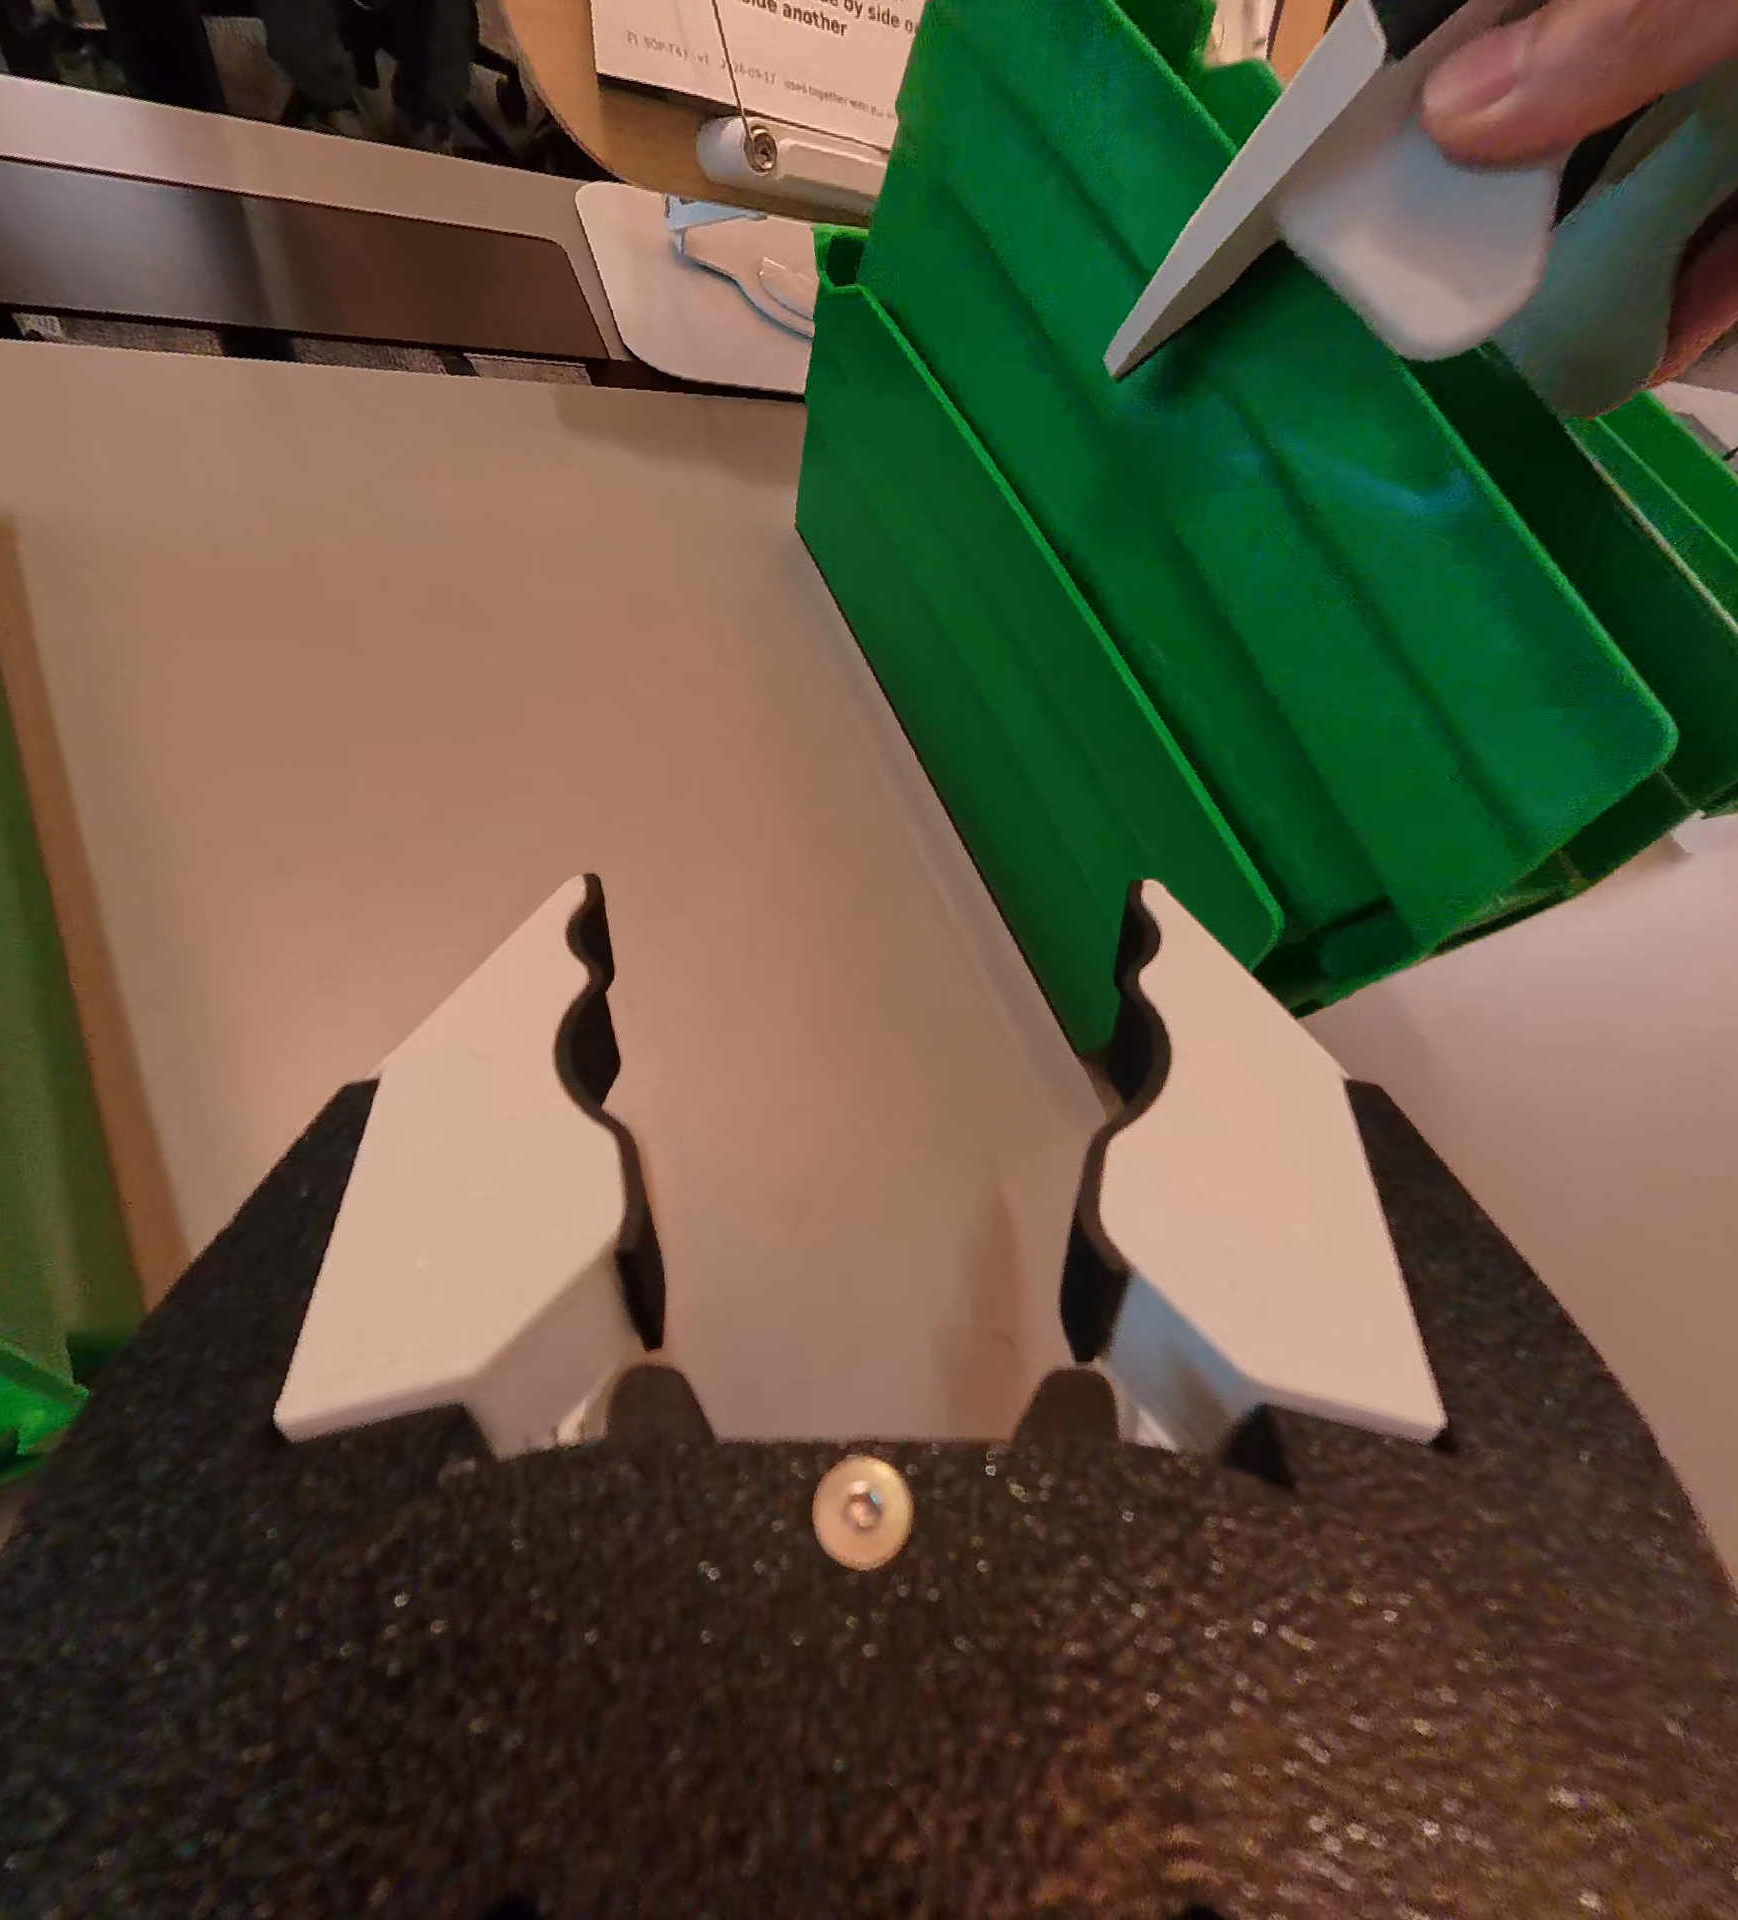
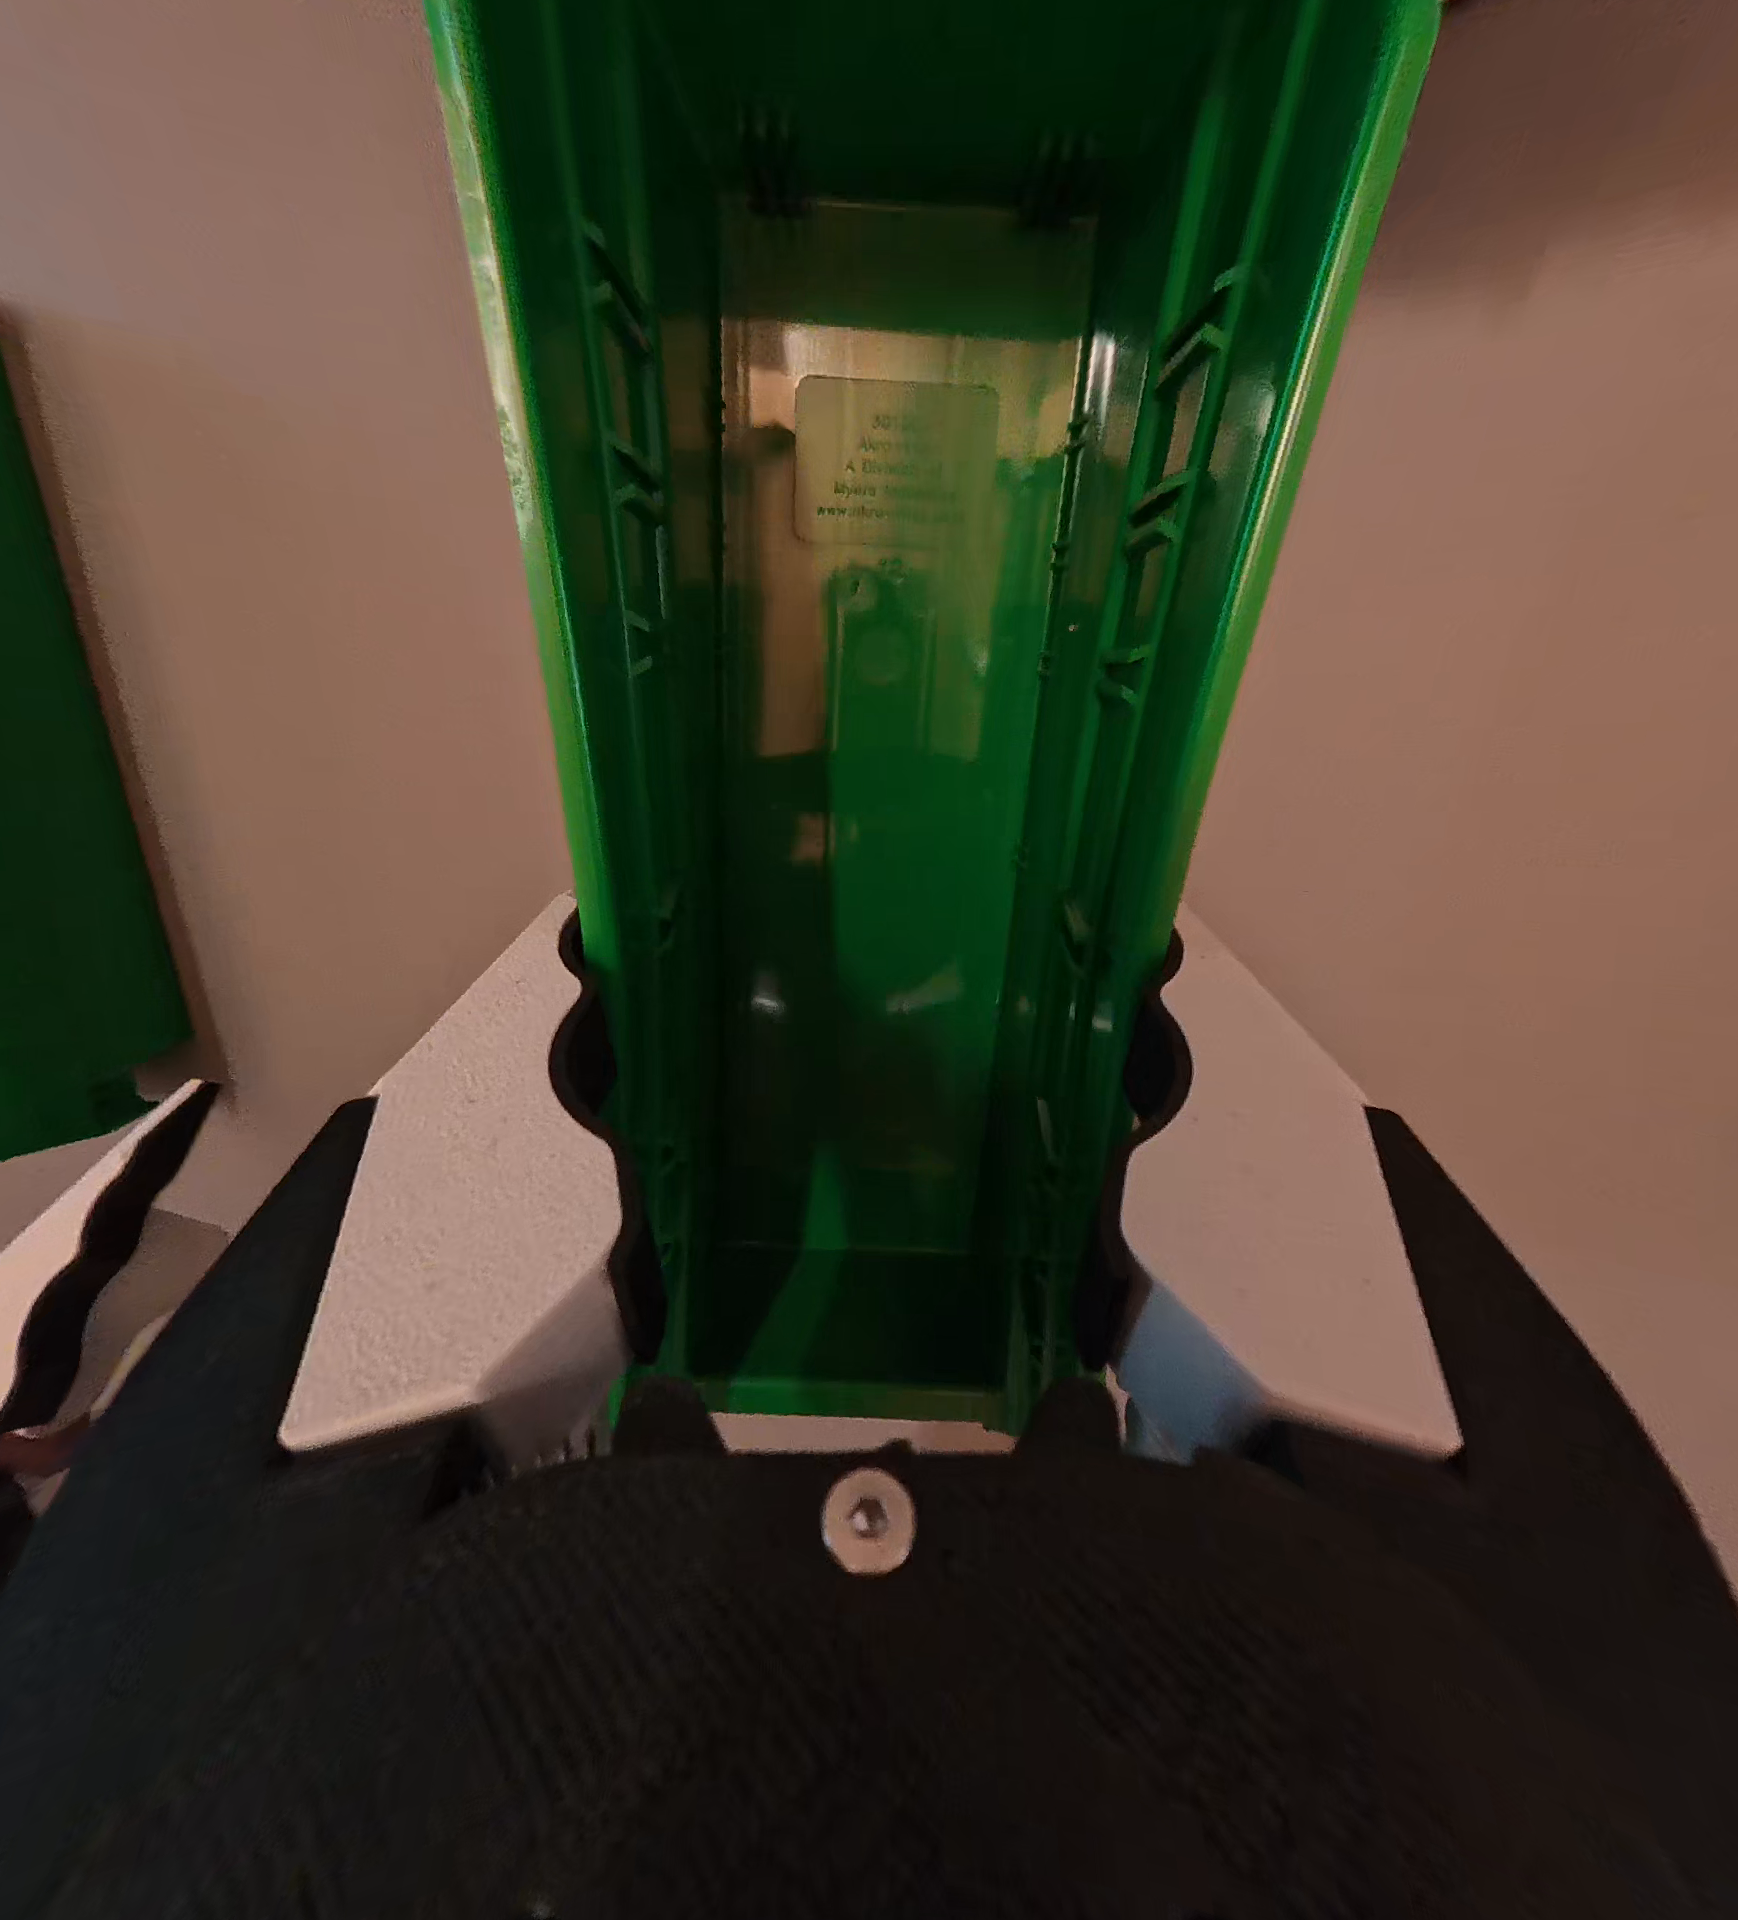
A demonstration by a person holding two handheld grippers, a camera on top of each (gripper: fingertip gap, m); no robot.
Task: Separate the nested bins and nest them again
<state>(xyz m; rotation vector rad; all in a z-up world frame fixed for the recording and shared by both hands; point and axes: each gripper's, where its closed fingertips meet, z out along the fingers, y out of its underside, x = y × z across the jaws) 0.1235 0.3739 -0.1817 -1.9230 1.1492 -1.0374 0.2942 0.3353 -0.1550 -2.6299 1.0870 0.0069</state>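
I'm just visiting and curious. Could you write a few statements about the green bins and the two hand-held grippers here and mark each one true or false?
1. The right gripper is clamped on a green bin. True.
2. The left gripper holds a bin. False: its jaws stand open with only table between them.
3. The held bin is full of parts. False: its inside is empty.
4. Another green bin lies apart on the table. True.
5. The bins are red. False: they are green.
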